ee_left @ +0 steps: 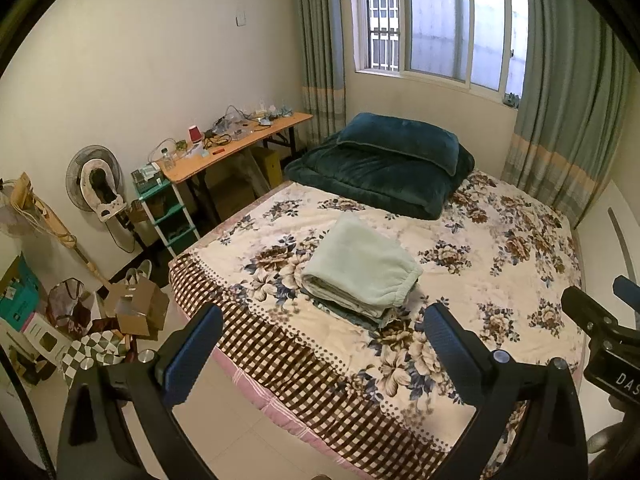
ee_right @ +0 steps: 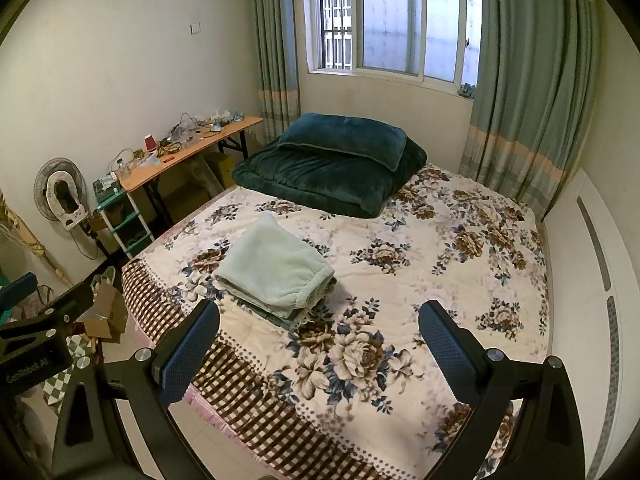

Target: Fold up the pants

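Pale green folded pants [ee_left: 360, 266] lie on top of a small stack of folded clothes on the floral bed cover [ee_left: 480, 248], near the bed's front left corner. They also show in the right wrist view [ee_right: 276, 266]. My left gripper [ee_left: 324, 332] is open and empty, held back from the bed's foot, with the stack just beyond its fingers. My right gripper [ee_right: 320, 328] is open and empty, to the right of the stack. The right gripper's body shows at the left wrist view's right edge [ee_left: 600, 328].
A dark green folded quilt and pillow [ee_left: 384, 160] lie at the bed's head under the window. A wooden desk [ee_left: 236, 144] with clutter, a teal shelf [ee_left: 172, 212] and a fan [ee_left: 94, 178] stand along the left wall. Boxes and bags [ee_left: 132, 308] cover the floor at left.
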Demonstrator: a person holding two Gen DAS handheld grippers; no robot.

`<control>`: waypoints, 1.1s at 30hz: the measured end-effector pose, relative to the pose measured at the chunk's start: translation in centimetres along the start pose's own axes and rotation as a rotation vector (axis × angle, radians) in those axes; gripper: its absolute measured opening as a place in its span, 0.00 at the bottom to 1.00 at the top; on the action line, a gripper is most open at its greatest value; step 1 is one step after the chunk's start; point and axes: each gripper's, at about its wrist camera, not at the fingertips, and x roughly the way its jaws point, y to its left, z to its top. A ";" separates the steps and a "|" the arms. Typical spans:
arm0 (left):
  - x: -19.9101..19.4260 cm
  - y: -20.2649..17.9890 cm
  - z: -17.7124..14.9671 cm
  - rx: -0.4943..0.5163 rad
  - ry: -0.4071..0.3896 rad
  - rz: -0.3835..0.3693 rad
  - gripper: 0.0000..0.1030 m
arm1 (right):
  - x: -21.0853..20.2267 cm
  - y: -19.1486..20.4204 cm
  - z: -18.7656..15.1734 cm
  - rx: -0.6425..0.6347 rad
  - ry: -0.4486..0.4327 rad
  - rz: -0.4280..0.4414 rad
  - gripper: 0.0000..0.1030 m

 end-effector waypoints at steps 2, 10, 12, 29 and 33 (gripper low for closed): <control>0.0 0.0 0.1 0.001 -0.002 -0.003 1.00 | 0.1 -0.2 0.2 -0.002 0.001 0.003 0.99; 0.0 -0.2 0.0 0.002 -0.003 -0.004 1.00 | 0.1 -0.2 0.4 -0.006 0.005 0.012 0.99; 0.0 -0.2 0.0 0.001 -0.003 -0.005 1.00 | 0.1 -0.2 0.5 -0.007 0.005 0.011 0.99; -0.5 -0.5 0.6 0.007 -0.028 -0.014 1.00 | 0.1 0.3 0.6 -0.007 0.005 0.019 0.99; -0.8 -0.4 0.4 0.002 -0.036 -0.009 1.00 | 0.1 0.2 0.6 -0.006 0.005 0.020 0.99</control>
